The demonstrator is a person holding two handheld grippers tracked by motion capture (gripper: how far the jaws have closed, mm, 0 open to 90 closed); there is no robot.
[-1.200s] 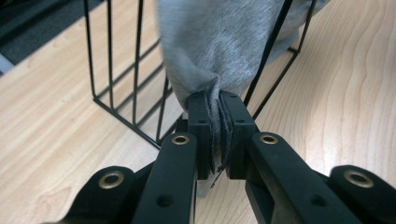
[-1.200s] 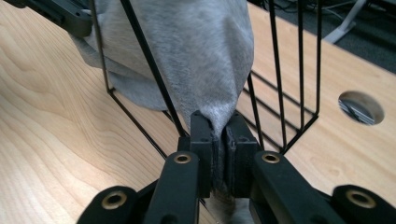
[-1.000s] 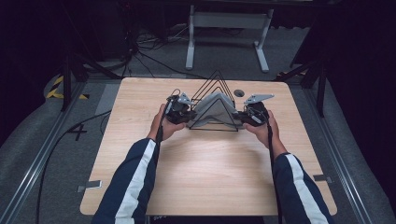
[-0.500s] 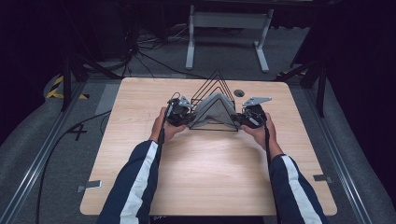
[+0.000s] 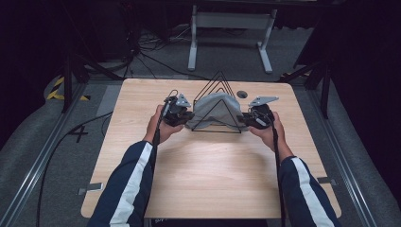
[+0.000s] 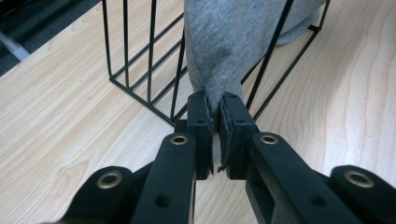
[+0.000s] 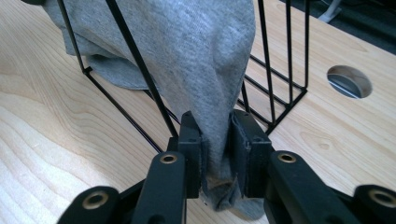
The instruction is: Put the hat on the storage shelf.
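A grey cloth point(image 5: 215, 109) hangs over a black wire rack point(image 5: 220, 80) of triangular frames at the far middle of the wooden table point(image 5: 208, 175). My left gripper point(image 5: 182, 115) is at the rack's left end, shut on the cloth's left edge point(image 6: 219, 70). My right gripper point(image 5: 250, 118) is at the rack's right end, shut on the cloth's right edge point(image 7: 205, 74). In both gripper views the fabric is bunched between the jaws and drawn taut past the rack's wires point(image 6: 149, 51) point(image 7: 275, 60).
A round hole point(image 5: 242, 94) in the tabletop lies just behind the rack's right side, also seen as the hole point(image 7: 349, 81). A white metal stand point(image 5: 229, 28) and cables sit on the floor beyond the table. Bare wood stretches toward the front edge.
Both hands and grippers have shifted slightly while holding the cloth's ends; the cloth stays draped on the rack.
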